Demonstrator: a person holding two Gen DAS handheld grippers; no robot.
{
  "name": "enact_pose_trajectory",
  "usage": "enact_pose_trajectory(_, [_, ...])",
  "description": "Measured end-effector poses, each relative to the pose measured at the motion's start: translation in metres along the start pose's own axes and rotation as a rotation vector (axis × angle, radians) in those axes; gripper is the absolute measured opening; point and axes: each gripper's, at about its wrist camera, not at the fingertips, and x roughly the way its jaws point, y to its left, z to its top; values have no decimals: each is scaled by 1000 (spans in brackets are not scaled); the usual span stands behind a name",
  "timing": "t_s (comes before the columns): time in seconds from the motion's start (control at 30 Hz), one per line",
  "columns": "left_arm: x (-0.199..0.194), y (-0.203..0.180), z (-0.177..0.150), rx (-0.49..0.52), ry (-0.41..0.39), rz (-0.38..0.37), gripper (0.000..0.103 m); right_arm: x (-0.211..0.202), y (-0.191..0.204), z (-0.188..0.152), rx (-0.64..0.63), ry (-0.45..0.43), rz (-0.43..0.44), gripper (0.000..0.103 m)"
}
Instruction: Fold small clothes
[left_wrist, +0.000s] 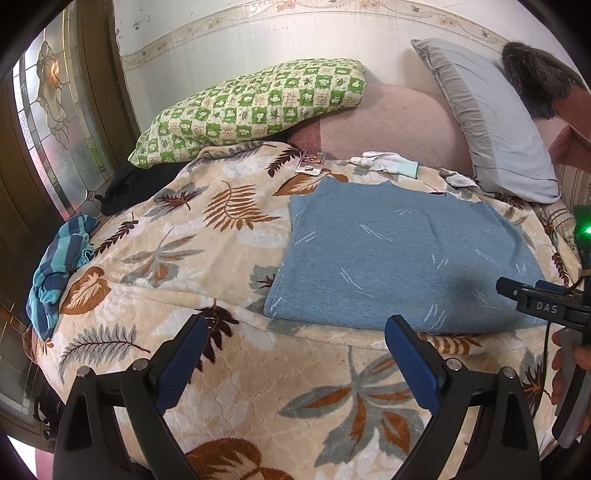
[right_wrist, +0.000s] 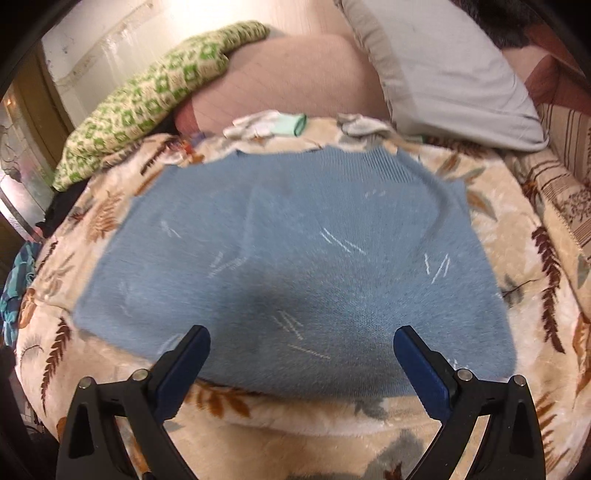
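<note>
On the bed's leaf-print blanket (left_wrist: 192, 236), the blue sweater (left_wrist: 399, 258) lies flat in front of you. Your left gripper (left_wrist: 295, 332) and right gripper (right_wrist: 301, 339) both hover with jaws spread wide, holding nothing.

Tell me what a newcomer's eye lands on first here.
The blue knit garment lies spread flat in the middle of the leaf-patterned blanket. Both tongs, left and right, stand open at its near edge, holding nothing. Behind, a green checked pillow leans against the wall.
</note>
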Motion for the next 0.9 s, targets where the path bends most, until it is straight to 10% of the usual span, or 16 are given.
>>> enact_pose_trajectory(0.9, [-41, -17, -20, -6, -30, -38, 97, -149, 28, -40, -87, -254, -196, 101])
